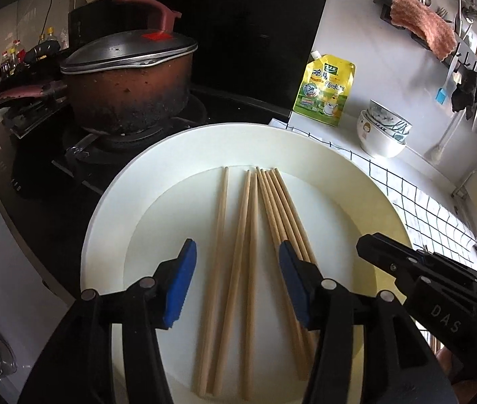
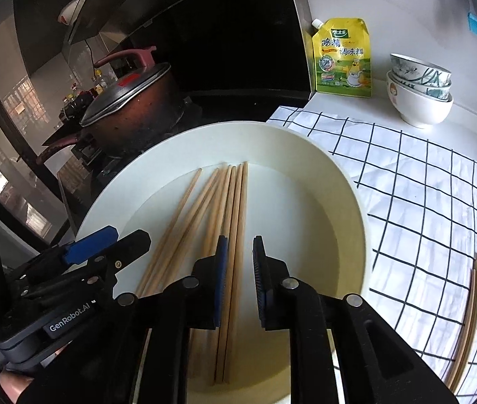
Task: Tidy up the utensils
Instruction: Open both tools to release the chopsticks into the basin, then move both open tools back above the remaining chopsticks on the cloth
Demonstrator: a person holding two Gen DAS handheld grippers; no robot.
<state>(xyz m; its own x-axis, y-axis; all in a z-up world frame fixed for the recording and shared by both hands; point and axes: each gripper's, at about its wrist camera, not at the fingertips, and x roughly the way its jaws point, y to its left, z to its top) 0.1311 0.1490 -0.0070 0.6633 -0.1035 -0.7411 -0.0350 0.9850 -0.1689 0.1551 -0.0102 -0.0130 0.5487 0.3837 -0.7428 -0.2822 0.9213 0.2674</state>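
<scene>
A: Left wrist view, quick. Left gripper (image 1: 236,262) has its blue pads well apart, hanging over the chopsticks (image 1: 238,269) in the white plate (image 1: 110,222), clamping nothing. Three sticks lie between the pads; the tight bundle runs under the right-hand pad.

B: Right gripper (image 2: 240,269) is parted only narrowly, a stick or two in the gap. I can't see the pads pressing on anything.

A: Agreed. Two more chopsticks (image 2: 467,323) lie already out on the checked cloth (image 2: 423,185), well apart from the plate.

B: Risks?

A: Sticks are splayed, so closing could catch only some and roll the rest. Both grippers crowd one plate and could bump each other.

B: Farther back?

A: Pot (image 1: 130,91) on the stove, yellow pouch (image 2: 342,57), stacked bowls (image 2: 420,94). Not in the way.
</scene>
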